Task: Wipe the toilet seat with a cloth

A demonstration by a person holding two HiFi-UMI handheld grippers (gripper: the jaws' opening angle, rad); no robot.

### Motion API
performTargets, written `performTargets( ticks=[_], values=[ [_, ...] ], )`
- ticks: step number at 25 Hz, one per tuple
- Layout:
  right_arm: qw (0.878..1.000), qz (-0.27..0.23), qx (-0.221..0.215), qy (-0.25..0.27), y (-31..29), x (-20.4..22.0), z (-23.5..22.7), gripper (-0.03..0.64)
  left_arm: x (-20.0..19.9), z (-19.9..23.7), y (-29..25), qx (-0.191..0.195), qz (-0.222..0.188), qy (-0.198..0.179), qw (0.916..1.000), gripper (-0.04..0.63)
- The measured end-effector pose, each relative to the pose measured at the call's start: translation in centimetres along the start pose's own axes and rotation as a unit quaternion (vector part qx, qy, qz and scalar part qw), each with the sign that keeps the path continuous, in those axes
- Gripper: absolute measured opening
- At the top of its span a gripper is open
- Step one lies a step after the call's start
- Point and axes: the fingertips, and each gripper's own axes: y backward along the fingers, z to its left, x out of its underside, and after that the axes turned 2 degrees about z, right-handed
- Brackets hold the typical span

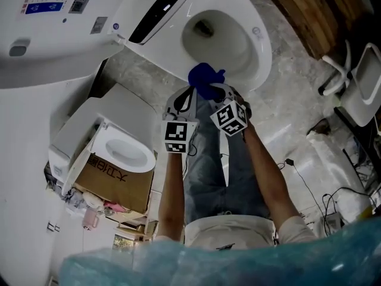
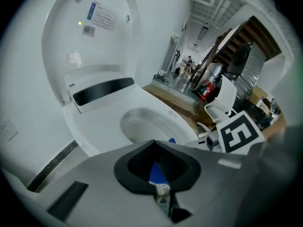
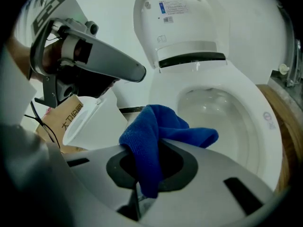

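The white toilet [image 1: 262, 46] stands with its lid [image 1: 53, 28] raised and its bowl open. A blue cloth [image 1: 205, 79] hangs just over the near rim of the bowl. My right gripper [image 1: 217, 91] is shut on it; in the right gripper view the cloth [image 3: 161, 126] drapes out of the jaws above the seat rim [image 3: 251, 108]. My left gripper [image 1: 189, 94] hovers just left of the cloth, shut and holding nothing. In the right gripper view its closed tip [image 3: 139, 73] is apart from the cloth. In the left gripper view, a sliver of cloth [image 2: 158, 174] shows past the closed jaws.
A second white toilet [image 1: 119, 151] rests on a cardboard box [image 1: 116, 183] to the left. A white chair [image 1: 363, 88] and cables [image 1: 309, 189] lie on the floor at right. Wooden flooring [image 1: 309, 11] borders the toilet's far side. The person's legs [image 1: 208, 159] stand below the grippers.
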Motion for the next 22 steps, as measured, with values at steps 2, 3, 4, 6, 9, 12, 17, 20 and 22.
performTargets(
  ticks=[2,3,4,6,9,12,17,20,22],
  values=[
    [1.0,-0.001,-0.002,-0.003,0.4,0.6,-0.1,0.028,0.0,-0.7,-0.4,0.006,0.003,-0.005,1.0,0.011],
    [1.0,-0.001,-0.003,-0.004,0.6,1.0,-0.2,0.028,0.0,-1.1,-0.6,0.01,0.005,-0.007,0.9999,0.011],
    [1.0,-0.001,-0.003,-0.007,0.9,1.3,-0.3,0.028,0.0,-1.4,-0.9,0.013,0.008,-0.01,0.9998,0.011],
    [1.0,-0.002,-0.004,-0.012,1.3,2.0,-0.5,0.028,0.1,-2.0,-1.3,0.018,0.012,-0.016,0.9996,0.011],
    [1.0,-0.002,-0.003,-0.024,1.9,2.9,-0.8,0.028,0.1,-2.8,-1.8,0.026,0.018,-0.023,0.9992,0.011],
    [0.999,0.001,-0.002,-0.035,2.6,3.9,-1.1,0.028,0.0,-3.5,-2.3,0.034,0.024,-0.031,0.9987,0.011],
    [0.999,0.005,0.003,-0.051,3.8,5.5,-1.9,0.026,-0.4,-4.8,-3.3,0.045,0.03,-0.042,0.9977,0.011],
    [0.998,0.006,0.008,-0.062,4.3,6.4,-2.2,0.026,-0.6,-5.4,-3.9,0.054,0.034,-0.05,0.9967,0.011],
    [0.998,0.006,0.011,-0.069,4.6,6.9,-2.4,0.026,-0.7,-5.8,-4.2,0.059,0.037,-0.055,0.9961,0.011]
  ],
)
